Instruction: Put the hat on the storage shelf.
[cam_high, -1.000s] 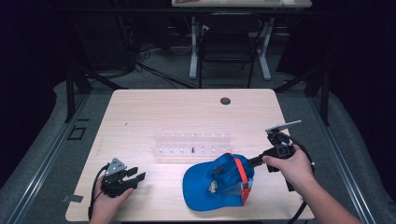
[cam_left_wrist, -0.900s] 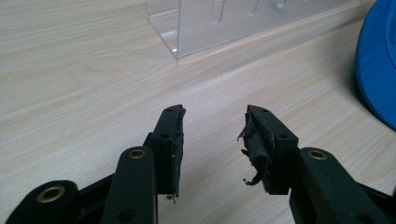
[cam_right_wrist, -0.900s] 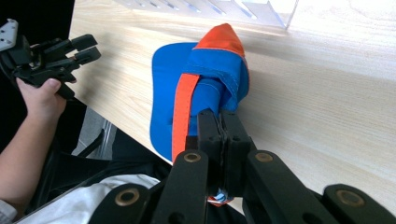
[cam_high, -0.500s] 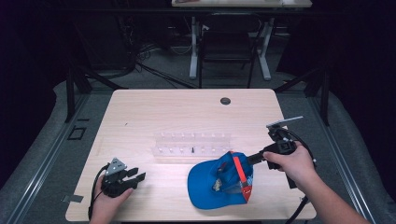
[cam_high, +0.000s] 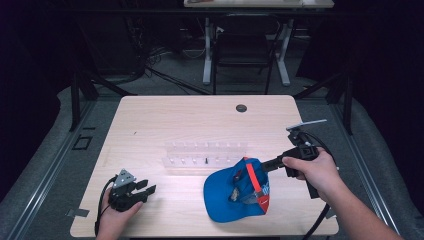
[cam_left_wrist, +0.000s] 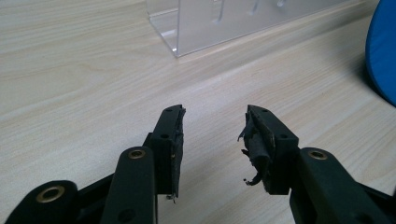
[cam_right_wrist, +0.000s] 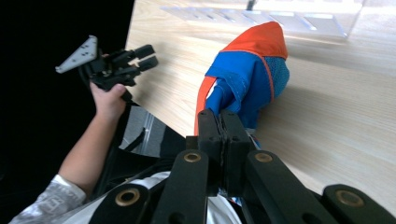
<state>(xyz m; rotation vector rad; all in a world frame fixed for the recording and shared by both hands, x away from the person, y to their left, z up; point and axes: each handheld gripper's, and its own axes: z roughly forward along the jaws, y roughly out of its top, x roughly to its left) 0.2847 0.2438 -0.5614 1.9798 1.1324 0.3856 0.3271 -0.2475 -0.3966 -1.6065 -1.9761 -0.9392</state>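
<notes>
wooden table (cam_high: 165, 117): right gripper (cam_right_wrist: 223, 122) jaws pinch blue cap (cam_right_wrist: 252, 77); left gripper (cam_left_wrist: 214, 133) jaws spread, empty.

Far half of table (cam_high: 200, 115): bare wood, open to passage, apart from small dark round spot (cam_high: 241, 108) near far edge.
Middle of table: blocked by clear plastic rack (cam_high: 205, 154) lying crosswise; passable round either end.
Between left gripper (cam_high: 142, 189) and blue cap (cam_high: 235, 190): bare strip of wood, unobstructed.
Ahead of left gripper: open wood up to rack corner (cam_left_wrist: 177, 28); cap edge (cam_left_wrist: 383, 51) off to one side.
Right gripper (cam_high: 262, 166): pinched tight on cap's rim, rack just beyond.
Near left edge: grey tape patch (cam_high: 77, 213), flat.
</notes>
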